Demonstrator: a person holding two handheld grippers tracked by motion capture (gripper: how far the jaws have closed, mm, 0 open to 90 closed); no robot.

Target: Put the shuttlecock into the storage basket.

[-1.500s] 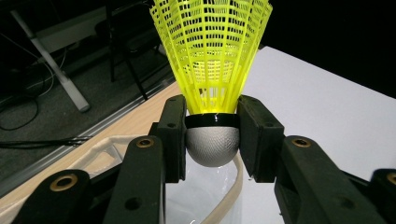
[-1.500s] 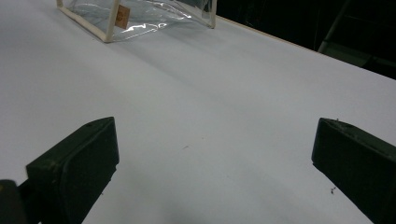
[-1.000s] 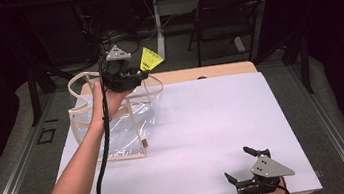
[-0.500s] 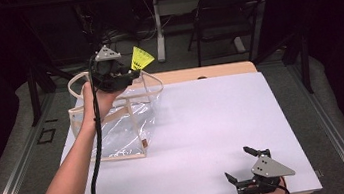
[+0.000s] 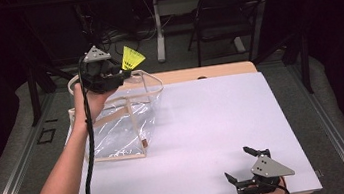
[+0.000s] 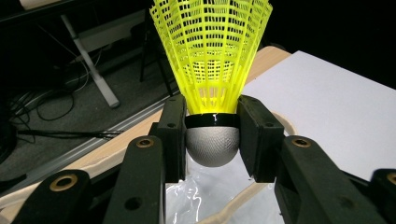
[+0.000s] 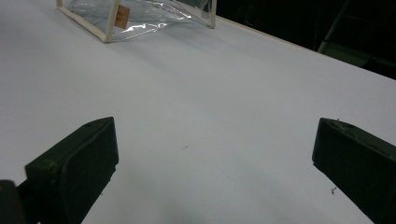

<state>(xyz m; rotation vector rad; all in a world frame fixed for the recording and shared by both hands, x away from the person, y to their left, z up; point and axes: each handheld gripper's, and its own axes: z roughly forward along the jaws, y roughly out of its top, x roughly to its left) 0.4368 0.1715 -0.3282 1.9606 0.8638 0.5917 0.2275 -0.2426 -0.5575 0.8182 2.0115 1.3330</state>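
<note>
While the left hand-held gripper [image 6: 212, 135] clamps its grey cork above the tabletop's [image 5: 223, 120] far-left corner, the yellow mesh-skirted shuttlecock [image 6: 211, 60] hangs over a clear bag [image 5: 120, 119]; the right hand-held gripper [image 5: 244, 165] gapes empty near the front-right corner.

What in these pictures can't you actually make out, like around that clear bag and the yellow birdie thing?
- Small tan tag on the clear bag: its print is too small to read in the right gripper view.
- Bag's far end: the left gripper and hand cover it in the high view.
- Shuttlecock: the top edge cuts off its skirt in the left gripper view.
- Right gripper: the bottom edge cuts off the hand holding it in the high view.
</note>
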